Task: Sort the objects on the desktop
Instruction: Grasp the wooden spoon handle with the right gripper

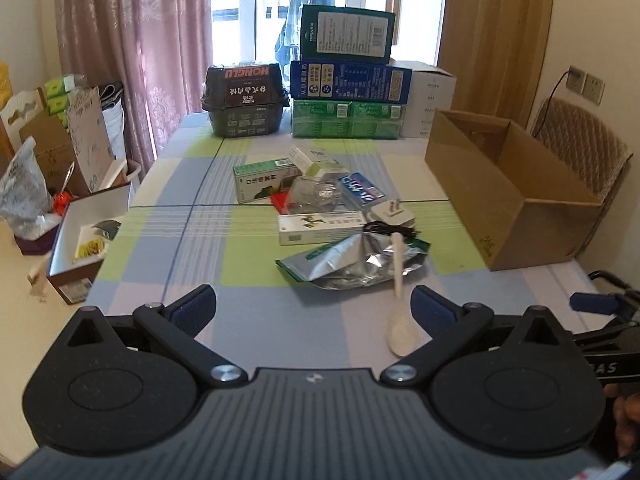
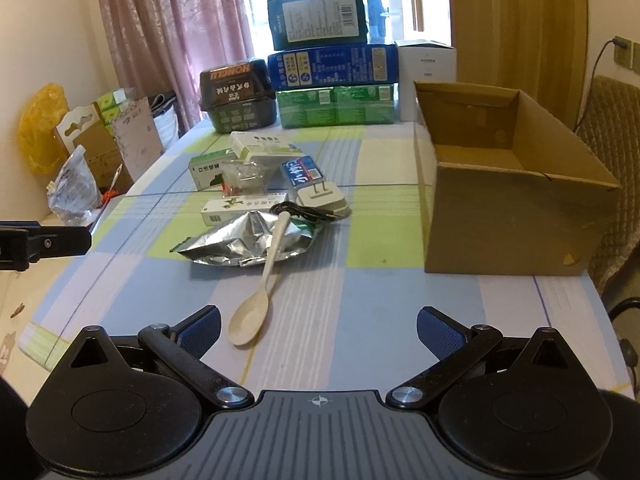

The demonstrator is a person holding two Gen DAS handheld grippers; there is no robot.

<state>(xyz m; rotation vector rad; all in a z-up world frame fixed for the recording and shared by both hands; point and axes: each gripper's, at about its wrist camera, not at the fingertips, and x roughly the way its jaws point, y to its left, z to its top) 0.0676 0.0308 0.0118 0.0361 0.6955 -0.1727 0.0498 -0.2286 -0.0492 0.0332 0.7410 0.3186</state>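
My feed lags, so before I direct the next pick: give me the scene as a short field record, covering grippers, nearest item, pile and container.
left gripper: jaws open, holding nothing
right gripper: jaws open, holding nothing
nearest item: cream plastic spoon, handle resting on the crumpled silver foil pouch
pile: small medicine cartons, white plug adapter, black cable
container: open brown cardboard box, right of pile, nothing visible inside
surface: checked tablecloth

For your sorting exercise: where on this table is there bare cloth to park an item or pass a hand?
Bare cloth: the left strip beside the green medicine box, the near edge left of the cream plastic spoon, and the lane between the silver foil pouch and the open cardboard box. The centre pile and back stack are crowded.
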